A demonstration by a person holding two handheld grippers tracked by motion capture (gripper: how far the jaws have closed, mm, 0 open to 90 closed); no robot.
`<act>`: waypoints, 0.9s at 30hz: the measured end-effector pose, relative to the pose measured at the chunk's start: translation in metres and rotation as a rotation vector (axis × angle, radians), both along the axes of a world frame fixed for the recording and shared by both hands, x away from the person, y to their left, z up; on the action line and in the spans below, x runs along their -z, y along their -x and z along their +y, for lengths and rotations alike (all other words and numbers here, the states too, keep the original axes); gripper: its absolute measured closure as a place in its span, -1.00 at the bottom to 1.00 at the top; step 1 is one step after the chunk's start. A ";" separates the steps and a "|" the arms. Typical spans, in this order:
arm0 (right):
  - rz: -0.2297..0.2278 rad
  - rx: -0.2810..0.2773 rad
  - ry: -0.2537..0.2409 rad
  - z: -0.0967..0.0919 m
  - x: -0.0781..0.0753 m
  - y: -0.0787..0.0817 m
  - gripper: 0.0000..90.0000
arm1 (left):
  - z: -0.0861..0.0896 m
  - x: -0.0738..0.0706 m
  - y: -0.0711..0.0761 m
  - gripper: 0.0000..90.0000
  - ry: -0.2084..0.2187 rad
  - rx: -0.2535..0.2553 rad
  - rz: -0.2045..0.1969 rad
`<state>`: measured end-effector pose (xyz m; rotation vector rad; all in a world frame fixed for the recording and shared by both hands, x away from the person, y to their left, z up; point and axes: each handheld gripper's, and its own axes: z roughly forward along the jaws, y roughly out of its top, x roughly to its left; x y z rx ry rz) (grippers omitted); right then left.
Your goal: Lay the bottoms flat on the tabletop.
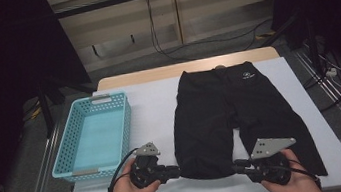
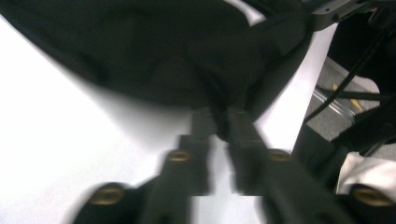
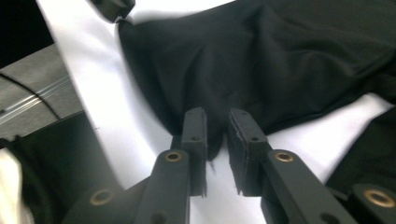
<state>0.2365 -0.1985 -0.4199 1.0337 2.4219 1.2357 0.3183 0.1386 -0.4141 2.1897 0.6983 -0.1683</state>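
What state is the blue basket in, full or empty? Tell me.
Empty. The high view shows the blue basket with its bare floor visible and nothing inside; the black shorts lie spread beside it.

Black shorts lie flat on the desk. The left hand-held gripper and the right hand-held gripper meet opposite sides of one leg's hem, which lies between them. A turquoise basket sits just beyond the left hand-held gripper

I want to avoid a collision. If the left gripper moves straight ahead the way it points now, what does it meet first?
The left gripper points at the hem of the black shorts; that cloth already lies between its jaws, so it comes first. Farther along waits the right gripper.
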 end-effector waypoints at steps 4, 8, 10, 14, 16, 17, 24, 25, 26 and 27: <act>0.009 0.053 -0.002 -0.002 0.000 -0.008 0.40 | 0.000 0.005 -0.007 0.00 0.001 -0.059 -0.018; 0.018 0.099 0.010 -0.001 0.002 -0.018 0.22 | -0.003 0.014 -0.016 -0.15 -0.023 -0.109 -0.035; 0.020 0.101 0.005 0.001 0.002 -0.022 0.22 | -0.005 0.018 -0.020 -0.19 -0.035 -0.133 -0.037; 0.031 0.143 0.045 0.005 0.006 -0.034 0.21 | -0.010 0.023 -0.025 -0.20 -0.052 -0.147 -0.039; 0.049 0.170 0.064 0.006 0.012 -0.042 0.22 | -0.012 0.024 -0.026 -0.21 -0.054 -0.150 -0.039; 0.054 0.182 0.080 0.008 0.016 -0.046 0.24 | -0.012 0.024 -0.027 -0.21 -0.054 -0.153 -0.043; 0.073 0.183 0.137 0.017 0.034 -0.059 0.71 | -0.009 0.026 -0.029 -0.24 -0.064 -0.164 -0.046; 0.077 0.176 0.139 0.016 0.033 -0.059 0.82 | -0.009 0.027 -0.029 -0.24 -0.065 -0.165 -0.047; 0.083 0.171 0.128 0.015 0.034 -0.060 0.89 | -0.009 0.027 -0.029 -0.23 -0.069 -0.164 -0.048; 0.086 0.171 0.119 0.014 0.034 -0.060 0.93 | -0.010 0.027 -0.028 -0.22 -0.069 -0.160 -0.046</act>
